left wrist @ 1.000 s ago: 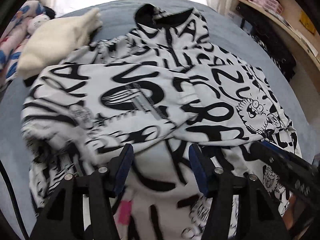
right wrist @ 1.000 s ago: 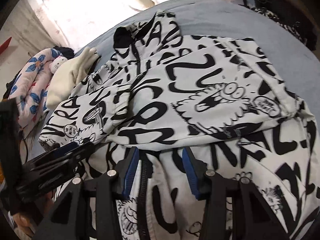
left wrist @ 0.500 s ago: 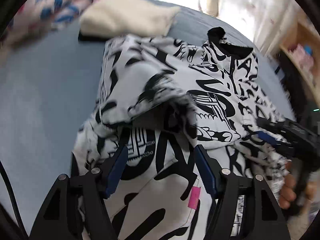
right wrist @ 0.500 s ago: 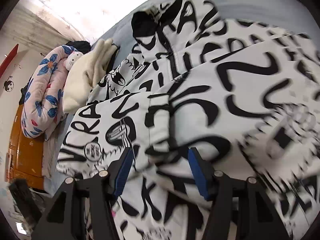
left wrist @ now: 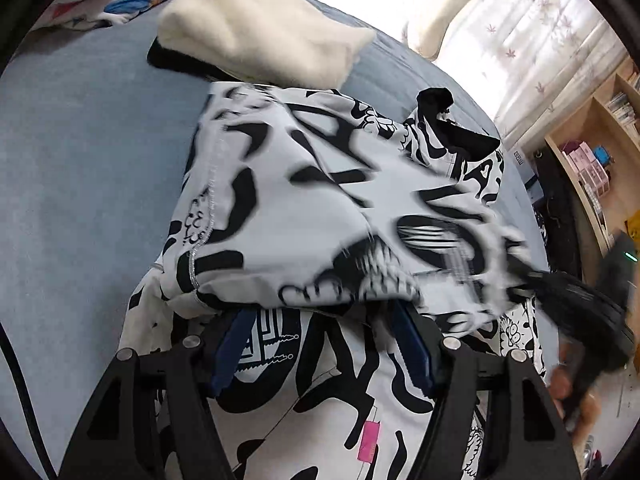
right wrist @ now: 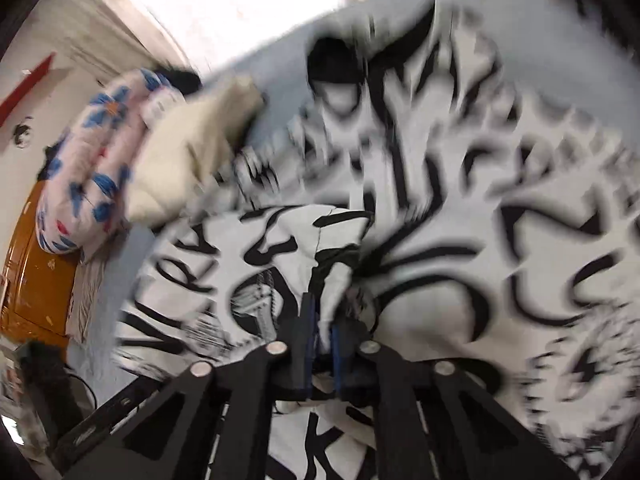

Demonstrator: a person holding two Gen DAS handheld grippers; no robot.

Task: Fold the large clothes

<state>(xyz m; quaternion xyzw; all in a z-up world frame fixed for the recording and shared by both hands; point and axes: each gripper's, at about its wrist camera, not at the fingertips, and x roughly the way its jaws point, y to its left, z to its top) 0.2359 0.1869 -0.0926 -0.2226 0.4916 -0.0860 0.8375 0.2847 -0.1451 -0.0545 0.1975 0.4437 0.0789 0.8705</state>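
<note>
A: What has just changed nearest the cameras?

B: The right gripper point(right wrist: 322, 344) has just snapped closed. Half a second ago its blue pads stood apart over the cloth; now they pinch a fold of the white jacket with black graffiti lettering point(left wrist: 320, 200), at the cuff end of the sleeve lying across it.

A: And the left gripper point(left wrist: 324, 344)?

B: Its jaws widened a second ago and now stand moderately open. The raised sleeve edge drapes over its fingertips point(left wrist: 236, 332), but the pads do not press on anything.

A: What does that mean for the fold?

B: Probably the right hand is now lifting or re-laying the sleeve across the body, with the left ready to help. The fold looks only partly done.

A: Where is the jacket?

B: Spread on the grey-blue bed cover point(left wrist: 88, 152), collar far. Beyond it lies a folded cream fleece garment point(left wrist: 256, 28), and farthest left a floral quilt point(right wrist: 100, 160).
</note>
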